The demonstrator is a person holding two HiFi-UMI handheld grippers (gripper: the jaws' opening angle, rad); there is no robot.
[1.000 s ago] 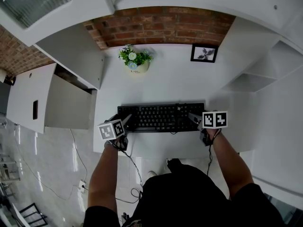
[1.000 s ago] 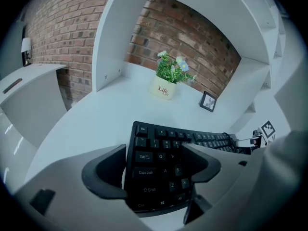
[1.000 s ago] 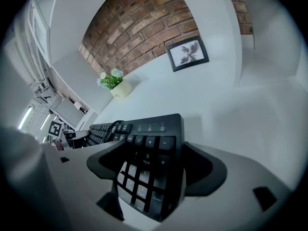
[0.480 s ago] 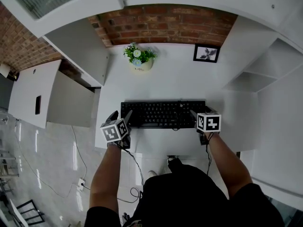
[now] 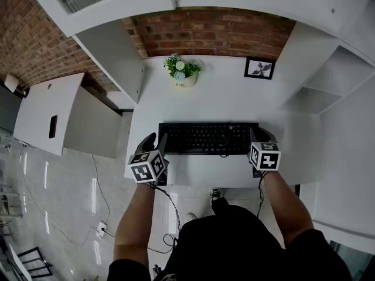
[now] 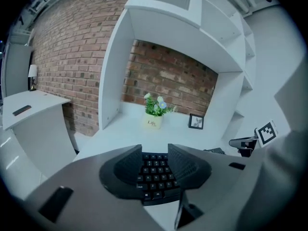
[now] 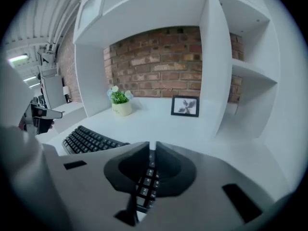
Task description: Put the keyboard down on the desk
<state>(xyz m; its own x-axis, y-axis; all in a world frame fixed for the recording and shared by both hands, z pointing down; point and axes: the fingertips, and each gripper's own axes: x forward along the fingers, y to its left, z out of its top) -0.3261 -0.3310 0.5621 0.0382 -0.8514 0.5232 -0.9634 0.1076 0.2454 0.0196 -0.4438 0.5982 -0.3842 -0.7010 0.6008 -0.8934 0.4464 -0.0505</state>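
Keyboard (image 5: 208,138) lies flat on desk (image 5: 222,92), seen whole only from head view.

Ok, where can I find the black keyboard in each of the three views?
Head view: the keyboard lies at the centre, on the white desk.
Left gripper view: low centre, seen from its end.
Right gripper view: left of centre, running to low centre.
Shared landmark: the flower pot, behind the keyboard by the brick wall.

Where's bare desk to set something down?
Bare: between keyboard and the flower pot and picture frame; between keyboard and the front edge of the desk; right of it, by the shelves. Crowded: only the keyboard's own band.
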